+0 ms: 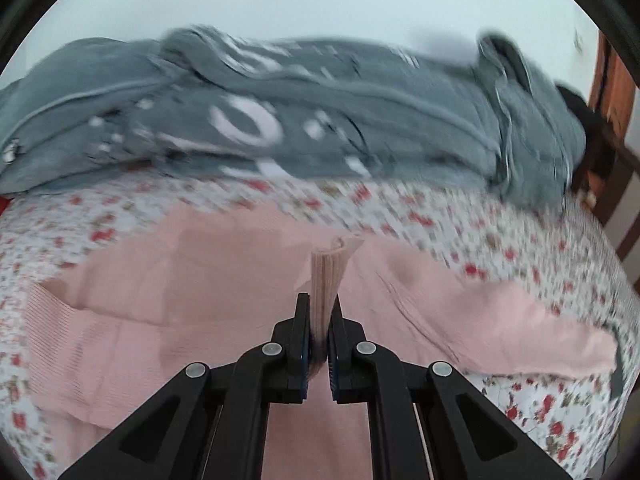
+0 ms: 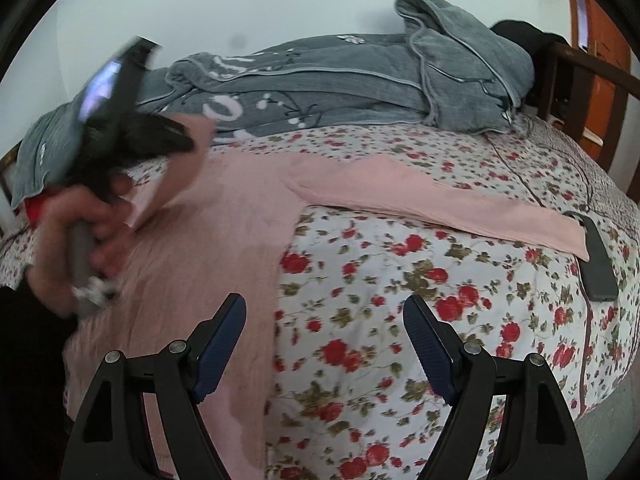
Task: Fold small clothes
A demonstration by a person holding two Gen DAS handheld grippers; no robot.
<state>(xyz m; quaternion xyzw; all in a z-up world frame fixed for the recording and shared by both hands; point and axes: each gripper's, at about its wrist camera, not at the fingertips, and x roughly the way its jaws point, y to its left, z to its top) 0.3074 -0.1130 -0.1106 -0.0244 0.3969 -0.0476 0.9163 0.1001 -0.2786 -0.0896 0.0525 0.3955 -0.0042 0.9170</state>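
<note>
A pink long-sleeved top (image 1: 192, 280) lies spread on a floral bedsheet (image 1: 440, 224). My left gripper (image 1: 319, 312) is shut on a ribbed pink cuff of the top (image 1: 330, 276) and holds it lifted above the garment. In the right wrist view the left gripper (image 2: 176, 140) shows blurred at the left, held by a hand, with pink cloth in it. The top (image 2: 208, 248) lies at the left and one sleeve (image 2: 440, 200) stretches right across the bed. My right gripper (image 2: 324, 344) is open and empty above the top's right edge.
A grey patterned blanket (image 2: 340, 80) is piled along the back of the bed by the white wall. A dark phone (image 2: 598, 260) lies at the sleeve's end near the bed's right edge. A dark wooden frame (image 2: 588, 64) and orange door stand at the right.
</note>
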